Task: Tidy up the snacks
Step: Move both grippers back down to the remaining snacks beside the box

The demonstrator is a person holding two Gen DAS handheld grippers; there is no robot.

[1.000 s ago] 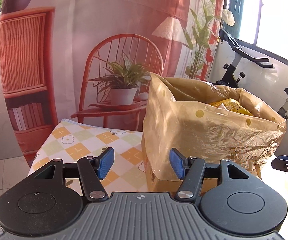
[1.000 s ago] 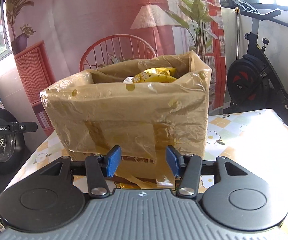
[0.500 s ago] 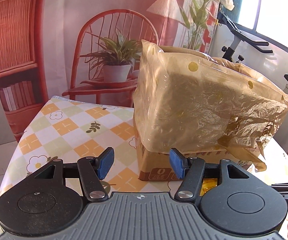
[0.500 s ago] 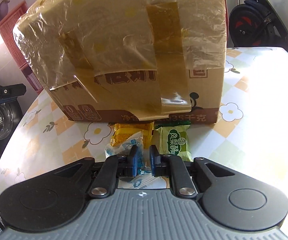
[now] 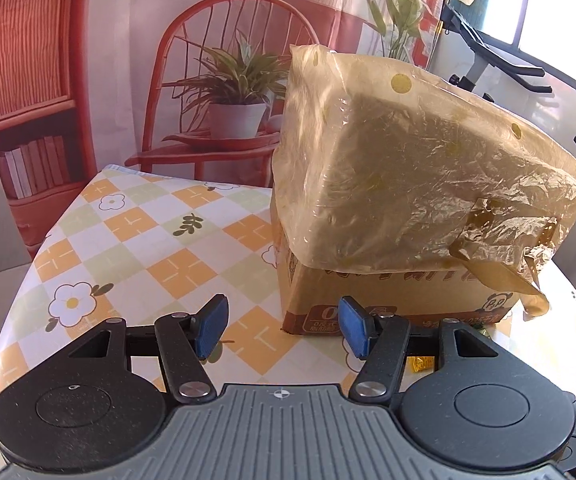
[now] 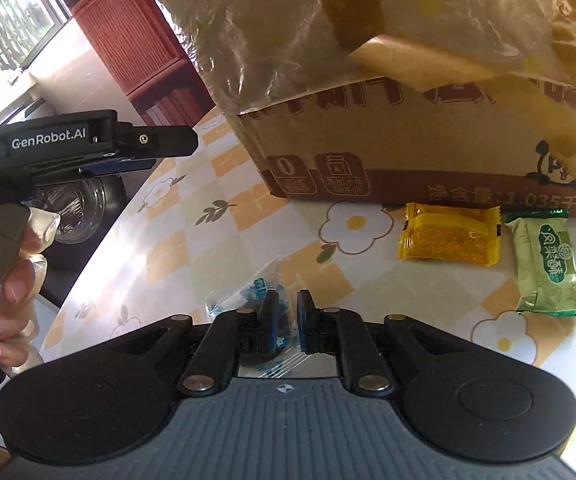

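right tool pinches a clear snack packet beside the lined box

the counter (image 5: 136, 236), under a checked cloth with flowers, carries everything. on it stands the cardboard box (image 6: 427, 152), lined with a yellowish plastic bag (image 5: 407, 168) folded down over its sides, probably so snacks can be dropped in from above. its opening is not visible from either view.

the left tool (image 5: 282, 326) hangs over the counter just short of the box's near corner, its blue pads (image 5: 210, 326) spread wide with nothing between them. it looks parked out of the way, ready if the box needs steadying. the person's hand (image 6: 12, 280) grips its handle, seen at the left of the right wrist view.

the right tool (image 6: 286, 312) sits low over the counter with its jaws drawn nearly together on a clear packet with blue print (image 6: 248, 296). the packet reaches past the pads to the left, so the grip looks to be at one end.

two more snacks lie flat beside the box's base: a yellow packet (image 6: 449, 238) and, just right of it, a green packet (image 6: 547, 264). they appear to be waiting their turn.

the pinched packet probably goes up into the bag next. thin film could slip from so narrow a bite.
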